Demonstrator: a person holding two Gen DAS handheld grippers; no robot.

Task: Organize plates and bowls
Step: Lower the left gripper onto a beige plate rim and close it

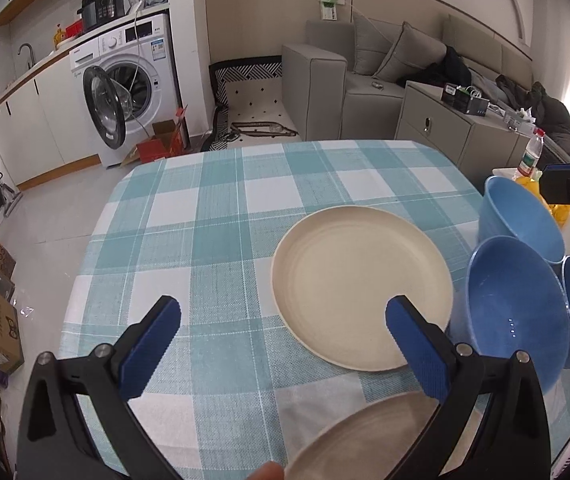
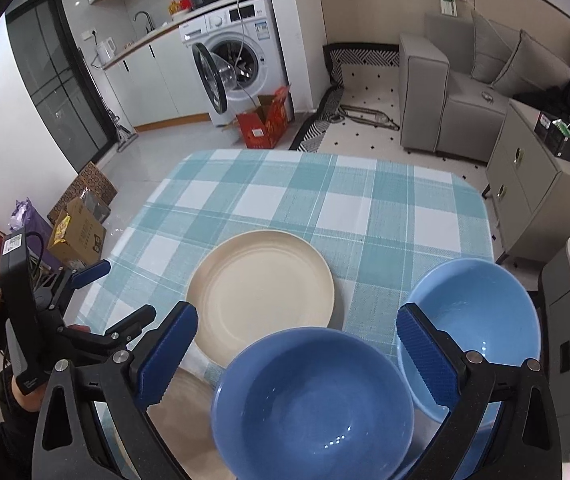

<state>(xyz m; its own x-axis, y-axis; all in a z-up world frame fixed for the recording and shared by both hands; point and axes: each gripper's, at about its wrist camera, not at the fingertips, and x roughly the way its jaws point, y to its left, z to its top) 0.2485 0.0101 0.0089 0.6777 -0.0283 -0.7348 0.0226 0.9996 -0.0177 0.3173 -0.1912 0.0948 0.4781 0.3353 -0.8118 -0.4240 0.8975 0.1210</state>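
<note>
A cream plate (image 1: 361, 288) (image 2: 261, 292) lies flat on the checked tablecloth (image 1: 213, 232). A second cream plate (image 1: 365, 436) (image 2: 189, 388) sits at the near edge, partly hidden under the gripper fingers. My left gripper (image 1: 285, 344) is open above the cloth, with its right pad over the first plate's near rim. Three blue bowls (image 1: 517, 320) stand at the right of the table. My right gripper (image 2: 299, 356) is open above the darker blue bowl (image 2: 313, 400), and a lighter blue bowl (image 2: 473, 320) stands just behind its right finger. The left gripper (image 2: 121, 292) shows at the table's left edge.
The table's far half carries only the cloth (image 2: 325, 200). Beyond it are a washing machine (image 1: 133, 80) with its door open, red boxes (image 2: 265, 120) on the floor, a grey sofa (image 1: 365, 72) and a cabinet (image 1: 445, 120). A water bottle (image 1: 531, 152) stands at the right.
</note>
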